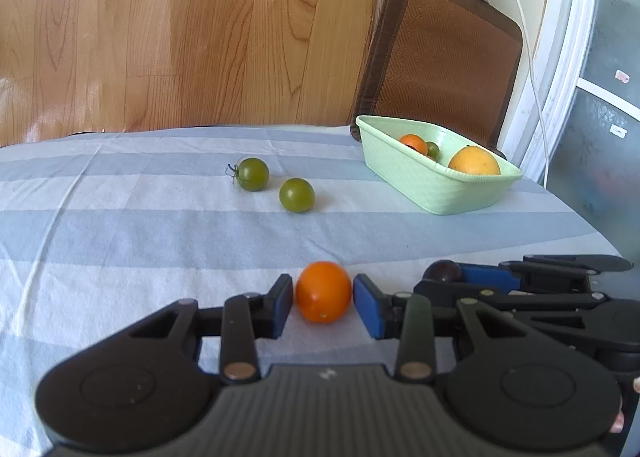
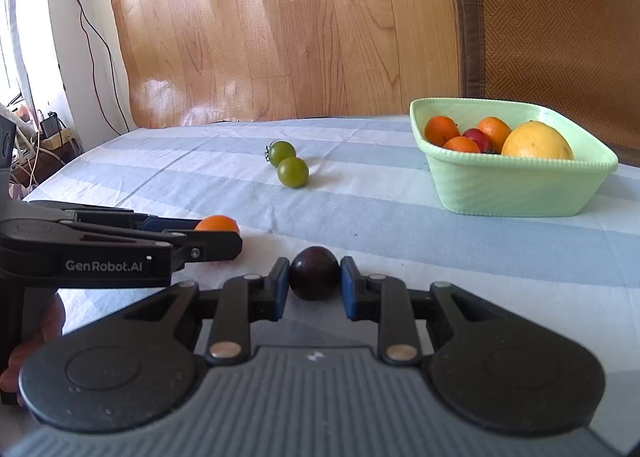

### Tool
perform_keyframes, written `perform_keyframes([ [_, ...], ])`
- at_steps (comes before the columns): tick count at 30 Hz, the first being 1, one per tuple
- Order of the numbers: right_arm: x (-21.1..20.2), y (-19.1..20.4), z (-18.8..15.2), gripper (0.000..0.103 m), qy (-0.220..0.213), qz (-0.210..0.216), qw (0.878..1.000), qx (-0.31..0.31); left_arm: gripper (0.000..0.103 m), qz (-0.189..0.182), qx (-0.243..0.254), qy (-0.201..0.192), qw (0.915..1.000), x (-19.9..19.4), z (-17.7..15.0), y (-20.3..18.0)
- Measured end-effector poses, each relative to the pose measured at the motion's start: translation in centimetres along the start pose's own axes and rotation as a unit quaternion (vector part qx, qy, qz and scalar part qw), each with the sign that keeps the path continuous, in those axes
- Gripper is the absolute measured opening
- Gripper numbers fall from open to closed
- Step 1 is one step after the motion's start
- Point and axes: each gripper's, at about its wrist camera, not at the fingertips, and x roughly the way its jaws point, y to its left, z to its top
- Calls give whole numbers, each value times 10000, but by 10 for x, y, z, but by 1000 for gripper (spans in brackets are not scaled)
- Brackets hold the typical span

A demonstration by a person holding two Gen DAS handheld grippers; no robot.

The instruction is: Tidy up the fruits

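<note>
**Orange and dark fruit sit between our blue pads**

Orange first: the orange tomato (image 1: pixel 323 292) lies on the striped tablecloth (image 1: pixel 120 241) directly between the fingertips of our left gripper (image 1: pixel 323 305). The blue pads (image 1: pixel 285 303) stand narrowly on either side of it, right at its skin; whether they actually press it we cannot tell, since a thin gap seems to show on the left side.

Our right gripper (image 2: pixel 315 283) brackets the dark plum-coloured fruit (image 2: pixel 314 273) in the same way. Its pads meet the fruit on both flanks, and the fruit rests on the cloth.

The two tools lie side by side, the left one just to the left of the right one, low over the table.

Farther out, two green tomatoes (image 1: pixel 297 195) sit close together near the cloth's middle, well apart from both grippers. The pale green basket (image 2: pixel 520 193) stands to the right of them, near the far edge. It holds several orange fruits (image 2: pixel 441 130), a small red one (image 2: pixel 477 138) and a large yellow fruit (image 2: pixel 537 141). A woven brown chair back (image 1: pixel 444 57) rises behind the basket.
</note>
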Motion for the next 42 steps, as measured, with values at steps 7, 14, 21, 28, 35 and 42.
perform_keyframes([
  [7,-2,-7,0,29,-69,180,9996,210,31,-55,-25,34,10000,2,2,0],
  [14,-19,-21,14,29,-494,49,9987,133,31,-485,-420,-28,9979,9,21,5],
  [21,-26,-68,53,29,-1137,-578,9918,69,31,-681,-79,-201,9974,34,74,-24],
  [28,-2,-123,62,30,-1229,-1190,9829,682,31,-852,55,-41,9963,99,126,-67],
  [35,4,-140,60,30,-1329,-1180,9794,958,31,-870,247,131,9958,145,135,-99],
  [42,-8,-142,56,50,-1772,-1366,9689,1059,34,-920,19,73,9957,142,137,-90],
])
